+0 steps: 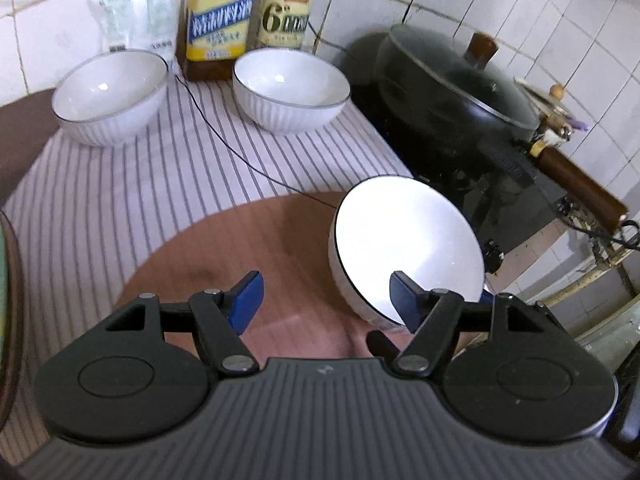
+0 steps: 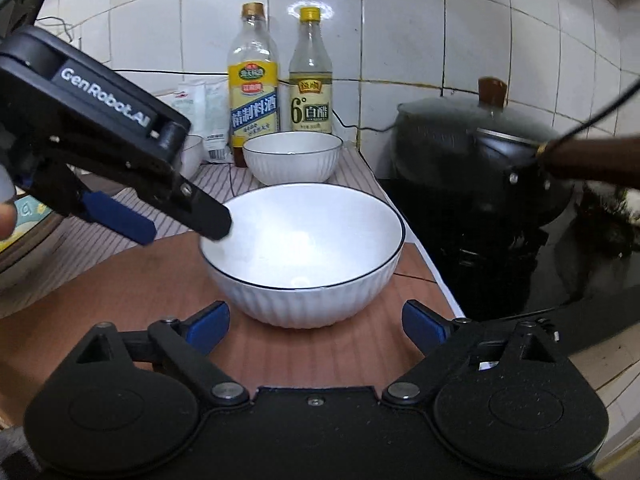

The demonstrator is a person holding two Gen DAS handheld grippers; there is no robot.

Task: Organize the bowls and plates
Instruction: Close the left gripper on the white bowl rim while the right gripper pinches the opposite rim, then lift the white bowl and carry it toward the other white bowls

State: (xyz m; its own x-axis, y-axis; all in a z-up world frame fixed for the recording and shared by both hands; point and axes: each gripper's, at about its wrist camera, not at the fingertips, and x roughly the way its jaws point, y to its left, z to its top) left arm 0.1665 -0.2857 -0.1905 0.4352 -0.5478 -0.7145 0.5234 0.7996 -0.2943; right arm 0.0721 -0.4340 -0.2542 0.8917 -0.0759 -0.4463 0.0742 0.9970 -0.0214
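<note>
Three white ribbed bowls with thin dark rims are in view. The nearest bowl point(image 2: 304, 240) stands on a brown mat point(image 2: 120, 300), close to the counter's right edge. My right gripper point(image 2: 316, 326) is open wide just in front of it, a blue pad on either side of its base and not touching. My left gripper point(image 2: 184, 236) comes in from the left, open. Its right finger point(image 1: 404, 296) reaches over the bowl's point(image 1: 400, 232) near rim while the other finger stays outside. Two more bowls point(image 1: 112, 92) point(image 1: 288, 84) sit at the back on a striped cloth point(image 1: 120, 200).
Two bottles point(image 2: 253, 92) point(image 2: 311, 80) and a white bag point(image 1: 136, 8) stand against the tiled wall. A black lidded pan point(image 2: 480, 148) sits on a dark cooktop point(image 2: 520, 280) right of the bowls, its brown handle point(image 1: 580, 188) sticking out. A plate edge point(image 2: 24, 216) shows at the left.
</note>
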